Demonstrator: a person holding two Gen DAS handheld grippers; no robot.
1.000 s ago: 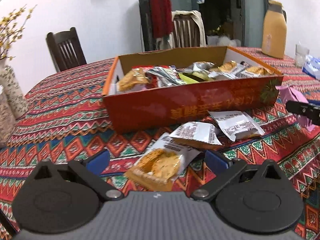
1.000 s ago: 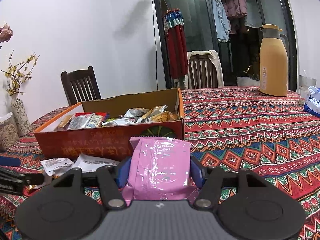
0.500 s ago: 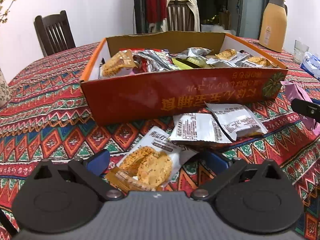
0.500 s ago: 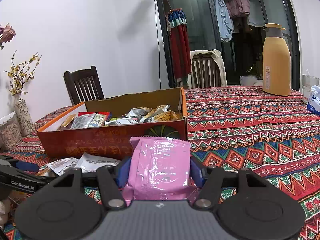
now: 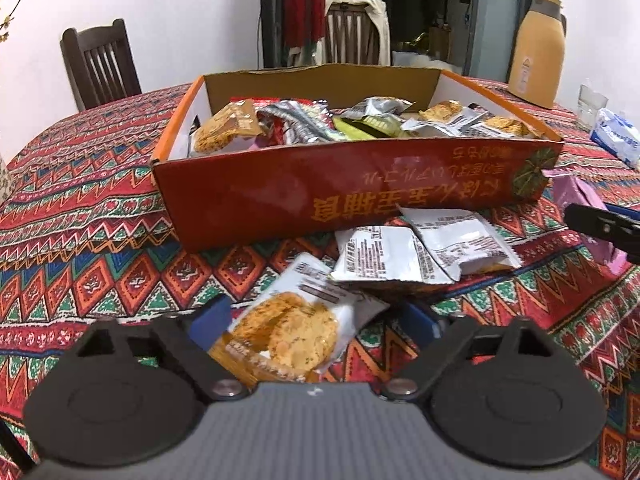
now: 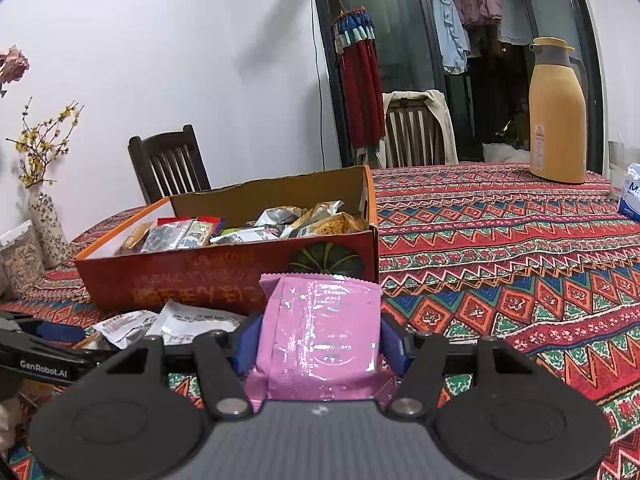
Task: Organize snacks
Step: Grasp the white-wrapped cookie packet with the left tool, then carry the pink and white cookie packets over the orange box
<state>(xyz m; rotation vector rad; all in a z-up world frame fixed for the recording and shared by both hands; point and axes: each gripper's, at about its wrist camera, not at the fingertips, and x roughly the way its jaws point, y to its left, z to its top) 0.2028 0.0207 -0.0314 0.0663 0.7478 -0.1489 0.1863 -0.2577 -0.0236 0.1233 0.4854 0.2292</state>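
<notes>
- The left gripper is spread wide, its blue fingers low over the table on either side of a cracker packet; whether they touch the packet cannot be told.
- The cracker packet lies flat on the patterned tablecloth, near the table's front edge and just in front of the red box.
- Two white packets lie overlapping between the cracker packet and the box's front wall.
- The right gripper pinches a pink packet between its blue fingers, holding it upright above the tablecloth, just in front of the box's right front corner.
- The red box stands open near the middle of the table, filled with mixed snack packets.
- A yellow thermos stands toward the table's far right edge, well apart from the box.
</notes>
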